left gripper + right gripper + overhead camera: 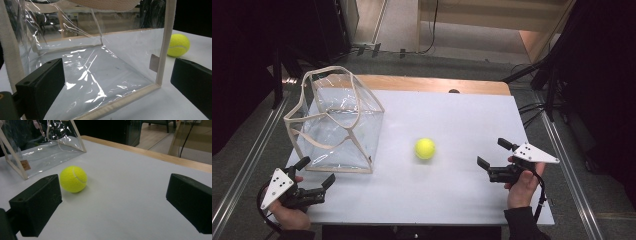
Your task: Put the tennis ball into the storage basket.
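Here, both tongs, left [318, 172] and right [493, 153], are gaping empty; tennis ball [425, 148] is sitting unobstructed mid-bench [452, 115], clear bag [337, 125] standing at its nine o'clock.

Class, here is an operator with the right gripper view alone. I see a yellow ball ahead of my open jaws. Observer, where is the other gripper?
Observer: The left gripper sits at the table's near left corner, jaws open, facing the clear bag.
Operator: Is the bag's top open?
Observer: Yes, in the high view its top gapes upward, the cream straps loose along the rim.
Operator: Anything inside it?
Observer: Nothing that the left gripper view shows; the ball lies outside, between the bag and the right gripper.
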